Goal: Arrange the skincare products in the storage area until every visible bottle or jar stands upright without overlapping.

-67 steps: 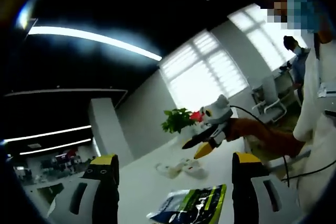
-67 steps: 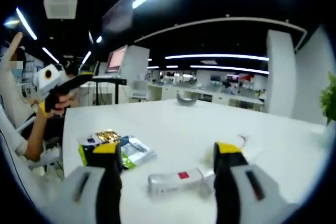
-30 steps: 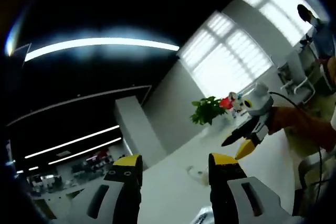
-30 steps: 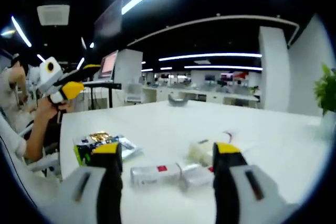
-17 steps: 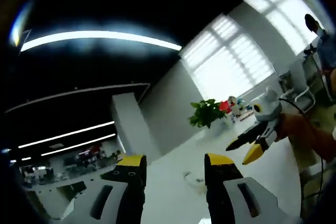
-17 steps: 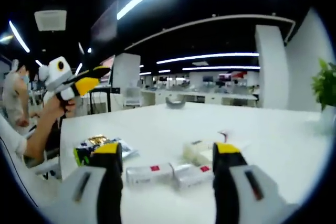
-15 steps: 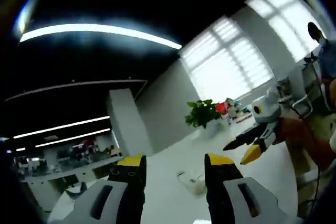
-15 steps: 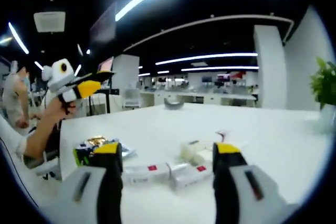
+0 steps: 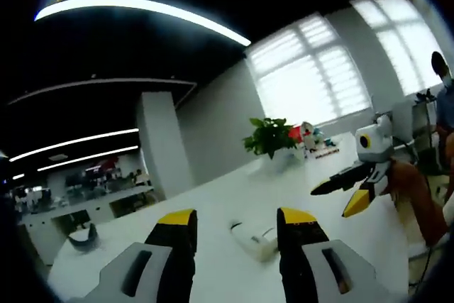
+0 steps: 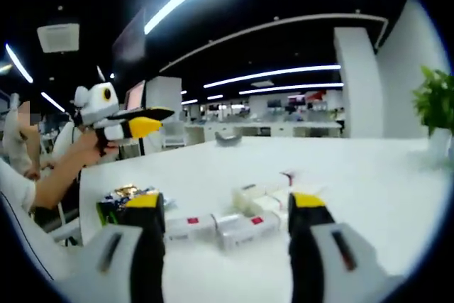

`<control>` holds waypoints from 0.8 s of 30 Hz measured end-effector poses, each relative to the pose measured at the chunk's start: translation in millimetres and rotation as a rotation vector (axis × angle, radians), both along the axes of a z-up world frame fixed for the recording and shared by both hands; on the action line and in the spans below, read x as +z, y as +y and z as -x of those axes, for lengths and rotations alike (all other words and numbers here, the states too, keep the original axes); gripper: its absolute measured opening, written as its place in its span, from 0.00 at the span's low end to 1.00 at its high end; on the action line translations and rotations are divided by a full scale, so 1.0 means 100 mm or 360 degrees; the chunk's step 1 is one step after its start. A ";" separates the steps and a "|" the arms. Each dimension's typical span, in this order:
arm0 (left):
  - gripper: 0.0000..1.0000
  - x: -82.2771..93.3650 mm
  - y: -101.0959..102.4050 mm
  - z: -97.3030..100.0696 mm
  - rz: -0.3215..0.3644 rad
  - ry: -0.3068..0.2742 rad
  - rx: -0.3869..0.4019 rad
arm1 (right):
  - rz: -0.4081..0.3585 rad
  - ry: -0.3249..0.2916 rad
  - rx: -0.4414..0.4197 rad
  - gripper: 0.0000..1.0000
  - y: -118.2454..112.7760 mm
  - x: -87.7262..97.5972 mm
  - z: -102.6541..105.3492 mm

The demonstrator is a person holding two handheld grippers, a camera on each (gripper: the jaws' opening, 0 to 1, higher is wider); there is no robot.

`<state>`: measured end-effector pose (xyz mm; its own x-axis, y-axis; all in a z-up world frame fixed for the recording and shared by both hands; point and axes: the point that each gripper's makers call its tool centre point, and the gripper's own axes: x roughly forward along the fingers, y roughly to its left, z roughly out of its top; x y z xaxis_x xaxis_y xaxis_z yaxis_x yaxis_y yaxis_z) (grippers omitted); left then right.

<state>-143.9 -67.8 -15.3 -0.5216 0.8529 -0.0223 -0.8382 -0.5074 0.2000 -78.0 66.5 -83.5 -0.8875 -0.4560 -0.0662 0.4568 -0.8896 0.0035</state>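
Closer now than a second ago, the white skincare boxes (image 10: 227,223) lie flat on the white table (image 10: 369,182), long axes sideways, red labels unreadable. Your right gripper (image 10: 225,246) hangs spread wide above them, holding nothing. Your left gripper (image 9: 228,250), parted and empty, faces a toppled white bottle (image 9: 252,238); bare tabletop surrounds it.

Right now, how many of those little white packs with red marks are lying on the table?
2 that I can tell: one white pack lies beside the other, end to end, between the right tongs. Paler items behind them are too blurred to judge.
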 end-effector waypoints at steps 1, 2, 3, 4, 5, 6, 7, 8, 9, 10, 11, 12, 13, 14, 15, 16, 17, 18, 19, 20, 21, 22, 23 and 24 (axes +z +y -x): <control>0.45 0.01 0.03 0.03 -0.0003 0.0011 -0.0007 | -0.0003 -0.0002 0.0000 0.72 0.00 -0.01 -0.01; 0.45 0.01 0.06 0.06 0.0007 0.0003 -0.0010 | -0.0006 -0.0003 0.0002 0.72 -0.01 -0.01 -0.01; 0.45 0.01 0.09 0.09 0.0017 -0.0001 -0.0005 | -0.0005 -0.0001 0.0004 0.72 -0.01 -0.01 -0.02; 0.46 0.01 0.11 0.12 0.0020 0.0002 -0.0001 | 0.0002 0.0002 0.0003 0.72 -0.01 0.00 -0.02; 0.46 0.02 0.13 0.15 0.0024 0.0000 0.0002 | 0.0006 0.0007 0.0002 0.72 0.00 0.01 -0.02; 0.46 0.01 0.16 0.18 0.0033 -0.0013 -0.0001 | 0.0008 0.0011 0.0001 0.72 0.00 0.02 -0.01; 0.46 0.01 0.19 0.20 0.0036 -0.0026 -0.0007 | 0.0008 0.0011 0.0001 0.72 0.00 0.02 -0.02; 0.46 0.00 0.22 0.22 0.0040 -0.0036 -0.0009 | 0.0008 0.0012 0.0002 0.72 0.00 0.02 -0.02; 0.46 -0.01 0.24 0.24 0.0044 -0.0041 -0.0011 | 0.0007 0.0013 0.0002 0.72 0.00 0.02 -0.02; 0.46 -0.01 0.26 0.26 0.0047 -0.0048 -0.0011 | 0.0007 0.0014 0.0002 0.72 0.00 0.02 -0.02; 0.47 -0.02 0.28 0.27 0.0054 -0.0051 -0.0009 | 0.0007 0.0013 0.0003 0.72 0.00 0.02 -0.02; 0.47 -0.02 0.30 0.29 0.0061 -0.0054 -0.0013 | 0.0006 0.0013 0.0003 0.72 0.00 0.02 -0.02; 0.47 -0.04 0.32 0.31 0.0065 -0.0079 -0.0019 | 0.0005 0.0014 0.0004 0.72 0.00 0.02 -0.02; 0.48 -0.05 0.33 0.33 0.0063 -0.0098 -0.0020 | 0.0005 0.0015 0.0004 0.72 -0.01 0.02 -0.02; 0.49 -0.07 0.36 0.36 0.0063 -0.0124 -0.0020 | 0.0006 0.0015 0.0003 0.72 -0.01 0.02 -0.02; 0.49 -0.08 0.37 0.38 0.0069 -0.0130 -0.0021 | 0.0006 0.0016 0.0005 0.72 -0.01 0.02 -0.02; 0.51 -0.12 0.40 0.42 0.0096 -0.0152 -0.0025 | 0.0007 0.0015 0.0010 0.72 -0.01 0.02 -0.03; 0.52 -0.15 0.42 0.43 0.0116 -0.0168 -0.0031 | 0.0012 0.0014 0.0017 0.72 -0.03 0.02 -0.04; 0.53 -0.16 0.45 0.44 0.0121 -0.0176 -0.0032 | 0.0019 0.0018 0.0027 0.72 -0.04 0.03 -0.05; 0.55 -0.18 0.46 0.45 0.0122 -0.0176 -0.0038 | 0.0024 0.0023 0.0034 0.71 -0.05 0.04 -0.06; 0.57 -0.19 0.48 0.47 0.0124 -0.0173 -0.0043 | 0.0029 0.0024 0.0036 0.71 -0.05 0.05 -0.06; 0.57 -0.20 0.49 0.49 0.0124 -0.0174 -0.0040 | 0.0026 0.0025 0.0032 0.71 -0.05 0.05 -0.06; 0.57 -0.20 0.49 0.51 0.0115 -0.0180 -0.0035 | -0.0004 0.0019 0.0011 0.71 -0.02 0.04 -0.06; 0.57 -0.22 0.51 0.52 0.0108 -0.0190 -0.0039 | -0.0042 0.0013 -0.0027 0.71 0.02 0.03 -0.06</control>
<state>-196.2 -17.3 -36.8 -0.4908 0.8598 -0.1410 -0.8701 -0.4752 0.1311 -72.1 68.9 -80.7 -0.8958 -0.4389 -0.0705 0.4413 -0.8970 -0.0238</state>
